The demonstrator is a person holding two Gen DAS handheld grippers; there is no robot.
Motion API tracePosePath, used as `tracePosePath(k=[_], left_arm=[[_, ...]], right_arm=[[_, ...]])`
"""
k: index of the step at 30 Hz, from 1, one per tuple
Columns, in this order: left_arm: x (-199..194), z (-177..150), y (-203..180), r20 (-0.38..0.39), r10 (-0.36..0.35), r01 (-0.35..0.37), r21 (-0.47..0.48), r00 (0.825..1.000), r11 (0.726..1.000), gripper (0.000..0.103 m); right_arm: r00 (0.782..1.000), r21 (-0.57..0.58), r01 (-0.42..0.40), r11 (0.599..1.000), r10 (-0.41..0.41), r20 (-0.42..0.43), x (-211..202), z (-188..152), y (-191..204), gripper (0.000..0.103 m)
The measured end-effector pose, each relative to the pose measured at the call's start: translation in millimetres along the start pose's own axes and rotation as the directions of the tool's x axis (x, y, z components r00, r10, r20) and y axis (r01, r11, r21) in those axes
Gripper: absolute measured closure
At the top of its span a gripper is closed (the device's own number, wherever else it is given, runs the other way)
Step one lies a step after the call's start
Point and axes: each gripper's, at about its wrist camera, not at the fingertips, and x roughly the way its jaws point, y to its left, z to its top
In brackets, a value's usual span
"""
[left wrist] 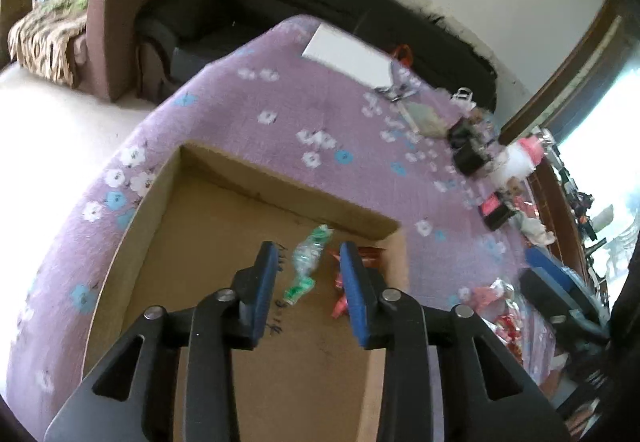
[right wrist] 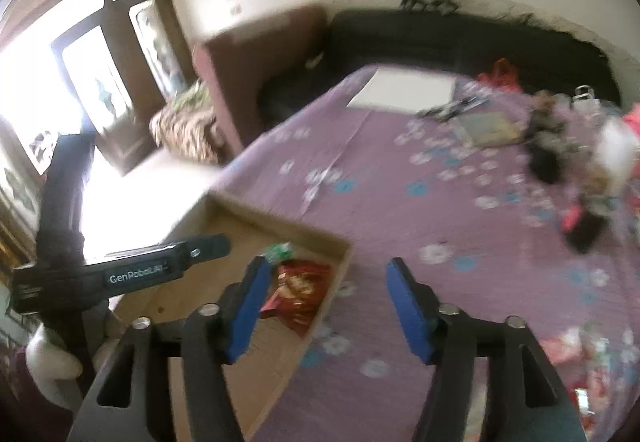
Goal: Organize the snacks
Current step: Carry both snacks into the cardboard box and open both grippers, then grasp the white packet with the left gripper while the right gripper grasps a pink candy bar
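Observation:
A shallow cardboard box (left wrist: 280,182) lies on the purple flowered cloth (left wrist: 248,110). Inside it lie a green and white snack wrapper (left wrist: 308,262) and a red snack packet (left wrist: 368,256). My left gripper (left wrist: 308,270) hangs open over the box, its jaws either side of the green wrapper, holding nothing. In the right wrist view the box (right wrist: 312,234) holds the red packet (right wrist: 298,292) and the green wrapper (right wrist: 278,251). My right gripper (right wrist: 326,300) is open and empty above the box's right wall. More red snack packets (left wrist: 504,318) lie on the cloth to the right.
The left gripper's body (right wrist: 132,274) and a white-gloved hand (right wrist: 48,362) show at the left. A white sheet (left wrist: 352,54), black items (left wrist: 468,146), dolls (left wrist: 516,178) and a blue box (left wrist: 556,274) sit on the cloth. A brown armchair (left wrist: 128,2) and black sofa (left wrist: 320,2) stand behind.

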Motion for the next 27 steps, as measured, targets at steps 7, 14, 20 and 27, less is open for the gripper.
tracePosePath(k=[7, 14, 20, 27], left_arm=[[-24, -34, -63, 0.003, -0.135, 0.133, 0.131, 0.991, 0.982, 0.052], [25, -79, -120, -0.172, -0.188, 0.216, 0.164, 0.967, 0.963, 0.052], [46, -102, -153, -0.231, -0.177, 0.224, 0.197, 0.957, 0.954, 0.052], [74, -107, -170, -0.244, -0.125, 0.188, 0.255, 0.962, 0.948, 0.052]], right_arm=[[0.999, 0.137, -0.054, 0.989, 0.053, 0.012, -80, -46, -86, 0.002], [0.992, 0.266, 0.064, 0.962, -0.032, -0.123, -73, -123, -151, 0.041], [0.988, 0.324, 0.083, 0.942, -0.036, -0.149, -50, -143, -154, 0.060], [0.989, 0.331, 0.110, 0.937, -0.071, -0.127, -40, -145, -145, 0.078]])
